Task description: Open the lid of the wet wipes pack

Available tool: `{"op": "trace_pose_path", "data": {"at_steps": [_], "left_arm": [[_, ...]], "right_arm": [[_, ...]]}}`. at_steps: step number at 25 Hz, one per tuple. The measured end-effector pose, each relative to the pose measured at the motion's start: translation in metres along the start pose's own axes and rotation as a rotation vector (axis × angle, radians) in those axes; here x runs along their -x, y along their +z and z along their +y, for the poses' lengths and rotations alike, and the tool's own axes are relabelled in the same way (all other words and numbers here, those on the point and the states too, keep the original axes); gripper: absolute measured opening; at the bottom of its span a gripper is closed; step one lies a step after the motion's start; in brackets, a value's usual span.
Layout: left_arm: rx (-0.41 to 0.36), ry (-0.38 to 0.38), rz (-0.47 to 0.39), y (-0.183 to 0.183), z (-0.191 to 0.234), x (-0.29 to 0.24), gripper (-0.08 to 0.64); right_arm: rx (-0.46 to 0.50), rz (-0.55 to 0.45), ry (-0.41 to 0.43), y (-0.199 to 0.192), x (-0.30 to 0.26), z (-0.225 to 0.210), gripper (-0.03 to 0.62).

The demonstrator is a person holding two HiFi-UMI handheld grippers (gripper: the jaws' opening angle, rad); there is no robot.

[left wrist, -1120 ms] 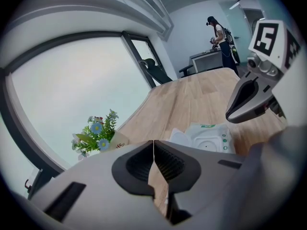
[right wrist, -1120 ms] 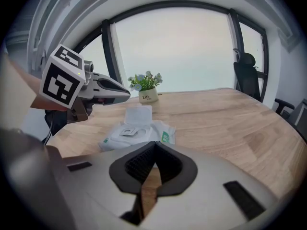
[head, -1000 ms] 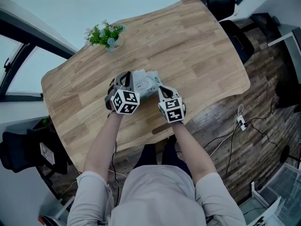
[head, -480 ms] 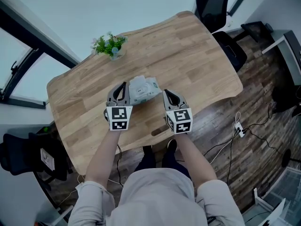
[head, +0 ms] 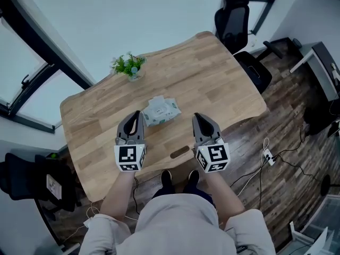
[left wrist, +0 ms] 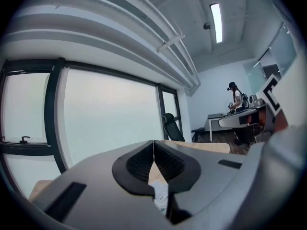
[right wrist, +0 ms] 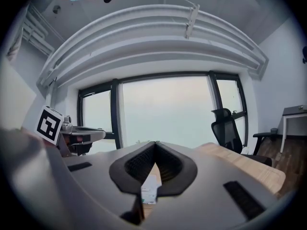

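Observation:
The wet wipes pack (head: 160,111), white and pale green, lies flat on the wooden table (head: 223,73) near its middle. Both grippers hang in the air above the table's near side, apart from the pack. My left gripper (head: 137,113) is at the pack's left and my right gripper (head: 197,116) at its right. In the left gripper view the jaws (left wrist: 153,143) meet at the tips with nothing between them, and a bit of the pack (left wrist: 160,195) shows below. The right gripper (right wrist: 155,143) is likewise shut and empty, with the pack (right wrist: 150,188) far below.
A small potted plant (head: 129,65) stands at the table's far left edge. Black office chairs stand beyond the far right corner (head: 234,15) and at the left (head: 26,177). Cables and a power strip (head: 268,142) lie on the wooden floor at right.
Both grippers have come off the pack, rising and drawing back toward the person. The pack stays on the table.

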State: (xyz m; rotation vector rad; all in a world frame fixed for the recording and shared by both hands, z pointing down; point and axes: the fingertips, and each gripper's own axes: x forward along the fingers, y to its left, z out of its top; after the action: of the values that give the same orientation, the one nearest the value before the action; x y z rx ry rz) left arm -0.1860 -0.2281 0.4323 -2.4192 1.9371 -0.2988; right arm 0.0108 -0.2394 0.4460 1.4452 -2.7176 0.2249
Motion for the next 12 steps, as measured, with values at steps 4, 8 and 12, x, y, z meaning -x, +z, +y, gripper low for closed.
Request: {"op": "trace_pose_path", "data": {"at_steps": [4, 8, 12], "left_arm": [[-0.014, 0.005, -0.044, 0.022, -0.007, 0.033, 0.021], [0.022, 0.022, -0.082, 0.039, -0.010, 0.061, 0.021], [0.053, 0.045, -0.121, 0.053, -0.011, 0.081, 0.021]], "right_arm": [[0.021, -0.073, -0.008, 0.034, 0.033, 0.008, 0.006], [0.071, -0.121, -0.002, 0.061, 0.056, 0.016, 0.006], [0.093, -0.177, -0.004, 0.081, 0.074, 0.019, 0.006]]}}
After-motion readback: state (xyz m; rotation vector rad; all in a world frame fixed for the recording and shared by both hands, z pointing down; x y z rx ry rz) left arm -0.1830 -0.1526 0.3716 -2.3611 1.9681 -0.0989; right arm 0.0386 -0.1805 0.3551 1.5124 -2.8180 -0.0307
